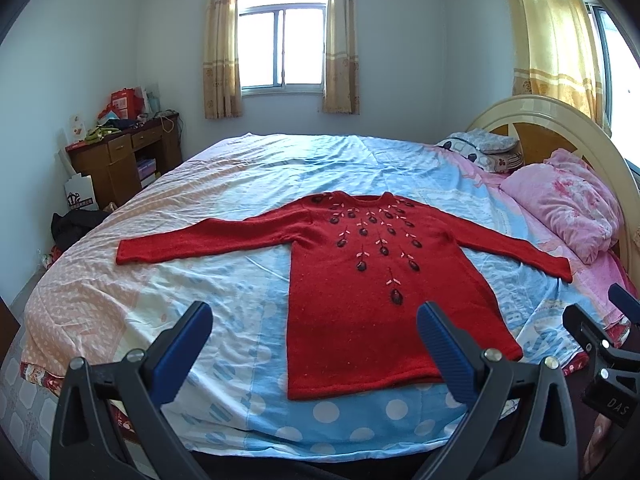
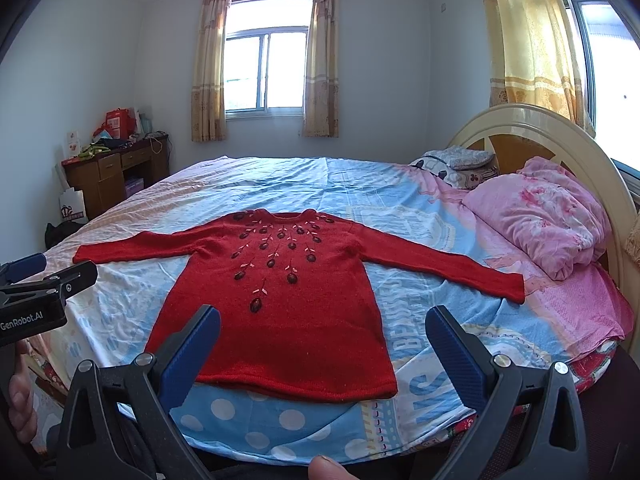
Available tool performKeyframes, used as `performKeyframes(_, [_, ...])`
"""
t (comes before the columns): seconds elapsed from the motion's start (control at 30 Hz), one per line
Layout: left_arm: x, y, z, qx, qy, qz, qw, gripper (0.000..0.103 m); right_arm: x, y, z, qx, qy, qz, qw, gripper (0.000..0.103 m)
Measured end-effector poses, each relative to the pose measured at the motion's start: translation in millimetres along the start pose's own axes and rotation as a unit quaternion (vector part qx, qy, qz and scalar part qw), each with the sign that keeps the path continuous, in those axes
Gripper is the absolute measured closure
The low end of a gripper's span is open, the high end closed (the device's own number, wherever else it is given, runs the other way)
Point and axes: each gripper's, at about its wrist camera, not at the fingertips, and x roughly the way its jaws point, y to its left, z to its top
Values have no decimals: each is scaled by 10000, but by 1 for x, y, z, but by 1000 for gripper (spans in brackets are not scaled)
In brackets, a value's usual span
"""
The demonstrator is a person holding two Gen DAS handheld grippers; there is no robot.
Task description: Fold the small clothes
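Blue-patterned bed (image 1: 248, 168) carries my red sweater (image 1: 352, 280), flat, sleeves outstretched, hem near the bed's front edge. My left gripper (image 1: 314, 344) and right gripper (image 2: 322, 346) hang before that hem, fingers spread, empty.

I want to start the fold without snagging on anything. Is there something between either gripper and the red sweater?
Nothing visible. The red sweater lies flat on the bed, sleeves spread. The left gripper and the right gripper hang open above its hem. The pink pillow sits clear, beyond the far sleeve.
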Motion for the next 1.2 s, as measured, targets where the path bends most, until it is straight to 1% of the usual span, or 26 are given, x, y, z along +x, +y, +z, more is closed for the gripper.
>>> performKeyframes(1.2, [1, 4, 0, -32, 0, 35, 10000, 0, 3, 2, -3, -53, 61, 14, 10000, 1])
